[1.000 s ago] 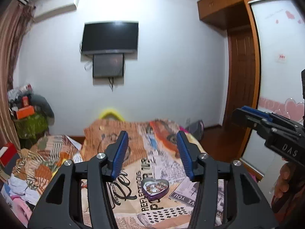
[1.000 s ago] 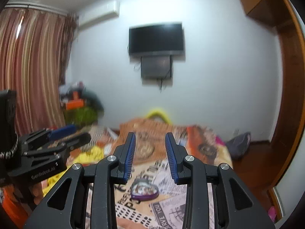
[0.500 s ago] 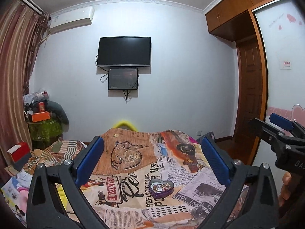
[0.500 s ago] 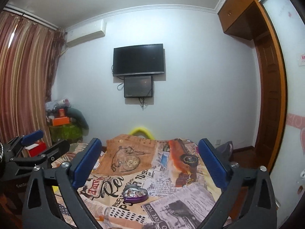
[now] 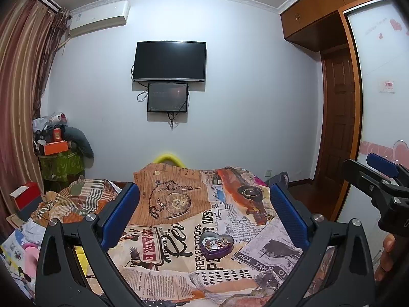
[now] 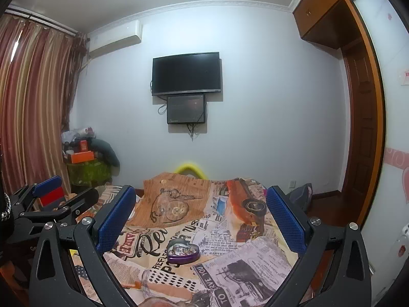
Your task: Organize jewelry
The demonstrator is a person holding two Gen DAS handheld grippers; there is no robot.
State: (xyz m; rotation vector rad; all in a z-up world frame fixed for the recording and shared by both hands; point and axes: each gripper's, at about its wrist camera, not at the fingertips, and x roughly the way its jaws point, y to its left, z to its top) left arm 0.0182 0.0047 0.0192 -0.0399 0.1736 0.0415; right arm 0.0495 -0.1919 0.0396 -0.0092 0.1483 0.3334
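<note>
Left gripper: held level above the near end of the bed, pointing toward the far wall; its blue-padded fingers stood wide apart with nothing between them.
Right gripper: held at a similar height just to the right of the left one, also aimed at the far wall; fingers spread wide, gripping nothing.
Holding hand: part of a hand showed at the right edge of the left wrist view, below the right gripper's body.
Jewelry tin: a purple heart-shaped tin lay open on the bed, ahead of and below both grippers, touched by neither; it held small metallic pieces, probably rings or chains, too small to tell.
Bedspread: a newspaper-print cover, with a pocket watch and a car in the pattern, under the tin.
Far wall: a dark television with a smaller screen just below it.
Left side: striped curtains, a pile of boxes and clothes in the far corner.
Right side: a wooden door and wardrobe.
In the way: nothing lay between the grippers and the tin.
</note>
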